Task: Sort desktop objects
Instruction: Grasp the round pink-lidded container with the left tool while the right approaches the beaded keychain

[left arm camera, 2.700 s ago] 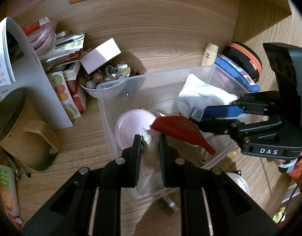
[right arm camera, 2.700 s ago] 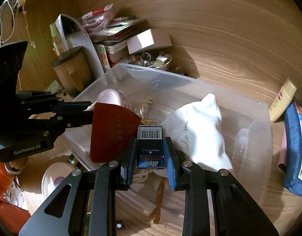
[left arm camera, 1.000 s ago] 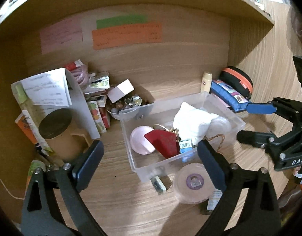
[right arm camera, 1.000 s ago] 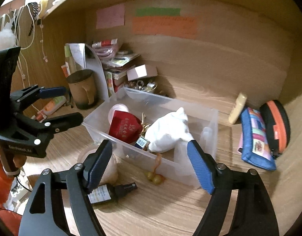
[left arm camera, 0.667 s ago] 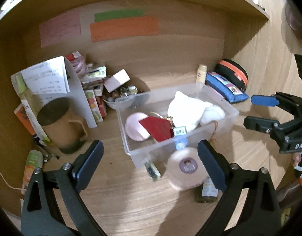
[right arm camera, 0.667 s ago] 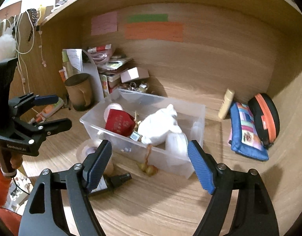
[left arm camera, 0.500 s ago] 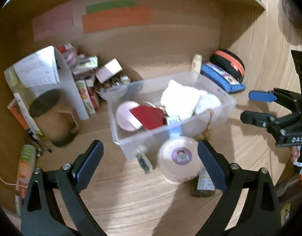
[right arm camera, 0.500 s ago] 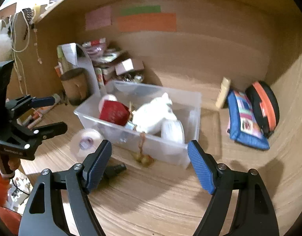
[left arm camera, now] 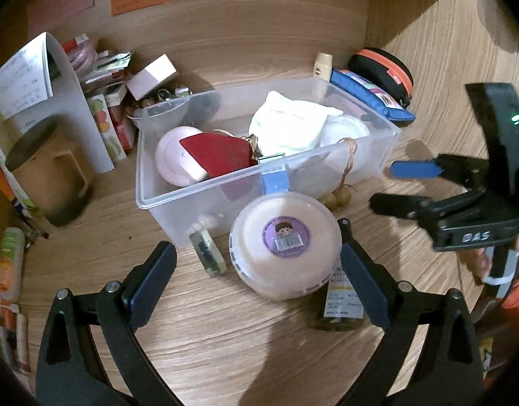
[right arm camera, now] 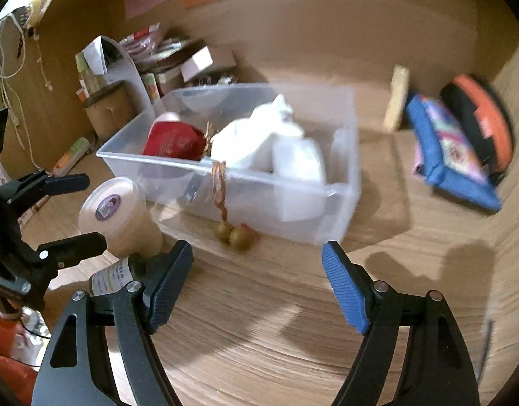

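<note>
A clear plastic bin [left arm camera: 164, 203] [right arm camera: 340, 203] stands mid-desk holding a red pouch [left arm camera: 222, 154] [right arm camera: 173, 142], a pink round case [left arm camera: 169, 162], a white cloth bag [left arm camera: 289, 121] [right arm camera: 252, 142] and a small blue box [left arm camera: 274, 177]. A round tub [left arm camera: 284, 243] [right arm camera: 115, 213] stands before it, just ahead of my open, empty left gripper [left arm camera: 256, 277]. A small bottle [left arm camera: 340, 304] [right arm camera: 114, 275] lies beside it. My right gripper [right arm camera: 256, 284] is open and empty above bare desk, near a corded charm [right arm camera: 234, 231].
A brown mug [left arm camera: 46, 176], a paper stand and stacked boxes [left arm camera: 107, 125] crowd the left. A blue pencil case [right arm camera: 452, 155] and black-orange case [right arm camera: 482, 118] sit at the right wall with a cream tube [right arm camera: 396, 101]. A small green box [left arm camera: 207, 253] lies by the bin.
Both grippers released the red pouch and the blue box into the bin and opened wide. They pulled back, then the left moved in close to the round tub and the right swung lower.
</note>
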`<action>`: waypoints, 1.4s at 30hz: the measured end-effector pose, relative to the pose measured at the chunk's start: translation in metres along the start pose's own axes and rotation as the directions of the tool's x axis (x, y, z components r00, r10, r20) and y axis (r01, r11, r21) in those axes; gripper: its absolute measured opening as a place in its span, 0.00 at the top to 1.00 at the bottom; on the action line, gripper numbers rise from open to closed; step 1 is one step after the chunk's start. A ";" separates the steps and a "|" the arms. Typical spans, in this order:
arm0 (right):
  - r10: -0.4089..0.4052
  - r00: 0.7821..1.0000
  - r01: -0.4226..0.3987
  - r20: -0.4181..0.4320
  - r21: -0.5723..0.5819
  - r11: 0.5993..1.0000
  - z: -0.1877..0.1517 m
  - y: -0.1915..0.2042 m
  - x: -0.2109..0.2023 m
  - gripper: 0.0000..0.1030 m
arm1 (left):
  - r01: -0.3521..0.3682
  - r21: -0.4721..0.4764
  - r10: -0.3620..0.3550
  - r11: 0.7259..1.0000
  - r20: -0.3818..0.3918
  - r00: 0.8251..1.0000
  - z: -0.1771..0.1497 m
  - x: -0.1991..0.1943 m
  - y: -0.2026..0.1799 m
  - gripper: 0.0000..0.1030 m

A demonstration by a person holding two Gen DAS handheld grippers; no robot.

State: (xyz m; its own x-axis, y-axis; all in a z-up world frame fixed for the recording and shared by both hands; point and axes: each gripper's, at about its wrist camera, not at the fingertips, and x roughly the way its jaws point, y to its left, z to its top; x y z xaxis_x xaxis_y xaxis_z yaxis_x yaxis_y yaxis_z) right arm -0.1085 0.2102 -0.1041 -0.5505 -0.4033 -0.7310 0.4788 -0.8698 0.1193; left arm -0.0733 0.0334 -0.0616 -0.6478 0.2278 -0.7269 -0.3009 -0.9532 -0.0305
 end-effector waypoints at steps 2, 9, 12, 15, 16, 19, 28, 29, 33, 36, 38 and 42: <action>0.014 1.000 -0.014 -0.016 0.017 1.000 0.000 -0.001 0.009 0.31 | 0.011 -0.004 -0.011 1.000 0.001 1.000 0.001 0.002 0.001 0.03; 0.035 0.997 -0.033 -0.061 0.038 0.999 0.003 0.003 0.033 0.45 | 0.025 -0.007 -0.025 1.000 -0.028 0.999 -0.001 0.022 0.000 0.03; 0.034 0.997 -0.032 -0.076 0.033 0.999 0.004 0.006 0.040 0.47 | 0.039 -0.022 -0.040 0.999 -0.029 0.999 0.001 0.025 0.004 0.03; 0.033 0.996 -0.031 -0.081 0.028 0.999 0.004 0.008 0.044 0.47 | 0.042 -0.031 -0.042 0.999 -0.027 0.999 0.001 0.029 0.006 0.03; 0.030 0.996 -0.028 -0.081 0.027 0.999 0.004 0.009 0.044 0.47 | 0.033 -0.027 -0.034 0.999 -0.022 0.999 0.001 0.030 0.005 0.03; 0.014 0.997 -0.012 -0.080 0.024 1.000 0.005 0.012 0.046 0.47 | -0.005 -0.009 0.005 1.000 0.008 1.000 0.001 0.028 0.001 0.03; -0.075 0.995 0.077 -0.067 0.021 0.997 0.005 0.020 0.047 0.54 | -0.017 0.015 0.016 1.000 0.035 0.999 0.001 0.030 -0.007 0.19; -0.080 0.995 0.081 -0.066 0.025 0.996 0.005 0.020 0.047 0.55 | -0.014 0.016 0.013 1.000 0.036 0.999 0.001 0.030 -0.007 0.22; -0.100 0.993 0.101 -0.070 0.014 0.995 0.005 0.020 0.047 0.62 | -0.019 0.027 0.018 0.999 0.040 0.999 0.001 0.027 -0.011 0.32; -0.107 0.992 0.107 -0.073 -0.009 0.994 0.006 0.024 0.048 0.70 | -0.019 0.025 0.018 1.000 0.039 0.999 0.000 0.027 -0.011 0.32; -0.104 0.992 0.103 -0.072 -0.016 0.995 0.006 0.026 0.048 0.71 | -0.022 0.020 0.021 1.000 0.037 0.999 0.000 0.027 -0.011 0.32; -0.089 0.994 0.089 -0.070 -0.007 0.996 0.006 0.024 0.047 0.72 | -0.030 0.013 0.030 0.999 0.034 0.999 -0.002 0.027 -0.010 0.32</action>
State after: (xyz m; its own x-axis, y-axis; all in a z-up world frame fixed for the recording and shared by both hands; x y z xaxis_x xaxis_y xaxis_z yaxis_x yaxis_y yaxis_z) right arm -0.1268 0.1682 -0.1315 -0.5418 -0.3031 -0.7839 0.4325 -0.9003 0.0492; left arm -0.0862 0.0486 -0.0825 -0.6797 0.2061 -0.7040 -0.2901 -0.9570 -0.0001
